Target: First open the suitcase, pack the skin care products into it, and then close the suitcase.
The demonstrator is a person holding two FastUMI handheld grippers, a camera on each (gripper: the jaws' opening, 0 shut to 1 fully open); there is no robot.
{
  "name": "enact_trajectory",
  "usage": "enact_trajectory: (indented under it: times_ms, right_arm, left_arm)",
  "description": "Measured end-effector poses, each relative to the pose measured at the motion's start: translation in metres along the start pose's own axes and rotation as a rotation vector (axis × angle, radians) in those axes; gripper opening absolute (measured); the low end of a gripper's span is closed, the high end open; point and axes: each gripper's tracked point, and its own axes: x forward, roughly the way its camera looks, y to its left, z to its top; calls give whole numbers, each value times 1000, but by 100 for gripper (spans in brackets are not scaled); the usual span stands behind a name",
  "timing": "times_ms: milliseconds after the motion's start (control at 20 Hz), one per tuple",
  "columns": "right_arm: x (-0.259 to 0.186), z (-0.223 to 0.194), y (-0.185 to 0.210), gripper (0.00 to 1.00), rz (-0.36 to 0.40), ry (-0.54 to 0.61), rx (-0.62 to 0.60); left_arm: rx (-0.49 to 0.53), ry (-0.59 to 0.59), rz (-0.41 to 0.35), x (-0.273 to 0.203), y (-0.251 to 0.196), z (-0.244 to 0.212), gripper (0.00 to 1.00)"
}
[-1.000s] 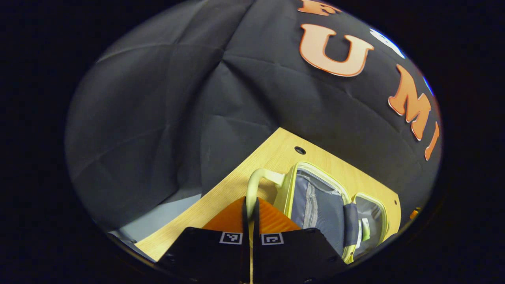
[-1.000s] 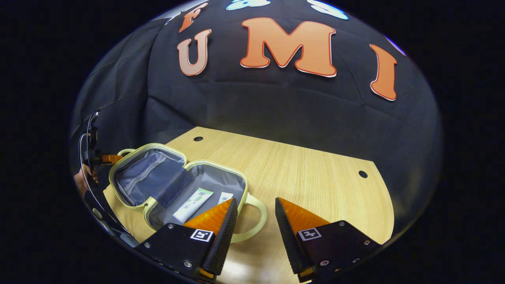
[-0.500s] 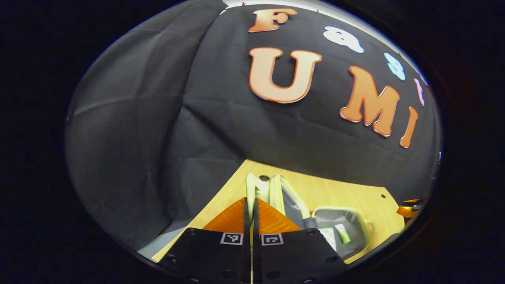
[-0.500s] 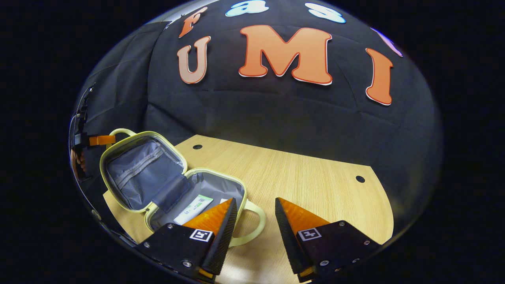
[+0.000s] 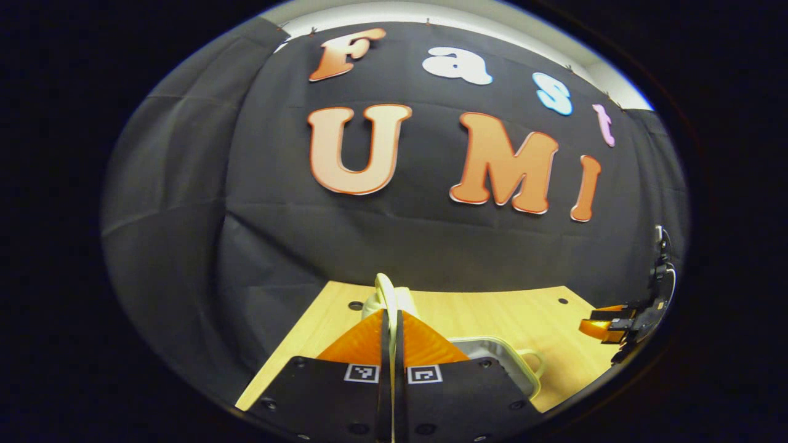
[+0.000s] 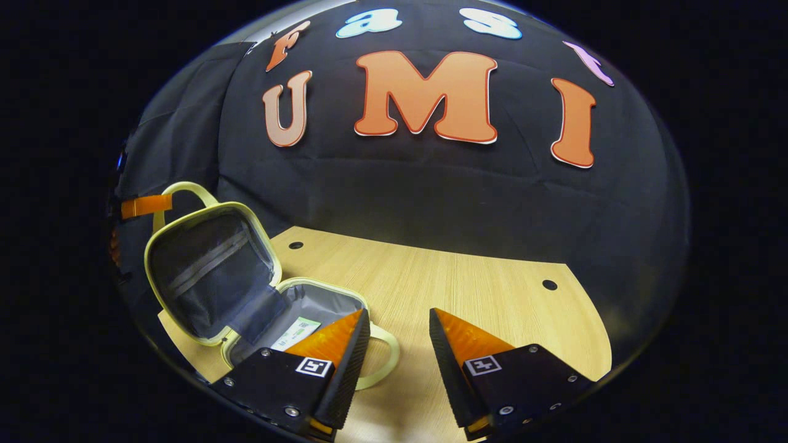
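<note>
Packing looks done and closing is underway. At far left in the right gripper view, the left gripper (image 6: 146,205) pinches the lid handle (image 6: 184,191) of the suitcase (image 6: 209,271), lid raised roughly upright — its fingers together on the handle. A skin care tube (image 6: 297,328) lies in the base. Rightward, the right gripper (image 6: 399,337) hovers, fingers apart, empty, above the table (image 6: 480,295). Other contents are hidden behind its left finger.

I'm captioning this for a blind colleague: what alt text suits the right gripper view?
A pale yellow suitcase sits half open on a wooden table, its lid raised by the left gripper pinching the lid's handle. The right gripper hovers open in front; a skin care tube lies inside.
</note>
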Motion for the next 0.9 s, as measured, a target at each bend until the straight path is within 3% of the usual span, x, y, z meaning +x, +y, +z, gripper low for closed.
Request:
enact_trajectory:
  times_ms: [400, 450, 550, 600, 650, 900]
  right_arm:
    - [-11, -11, -30, 64, -25, -8, 22]
    - [-11, -13, -35, 60, -27, -3, 30]
    - [-19, -17, -47, 64, -27, 9, 42]
    - [-23, -16, -55, 60, -35, 9, 46]
    - [-23, -14, -62, 64, -38, 4, 56]
    - [-29, -18, -89, 64, -42, 9, 122]
  left_arm:
    - [-29, 19, -223, 17, -135, -14, 2]
    - [-27, 28, -236, 19, -150, -20, 2]
    - [-29, 57, -254, 24, -177, -29, 2]
    - [-42, 79, -260, 26, -190, -35, 2]
    - [-57, 96, -269, 30, -202, -42, 2]
    - [-40, 201, -290, 47, -254, -82, 2]
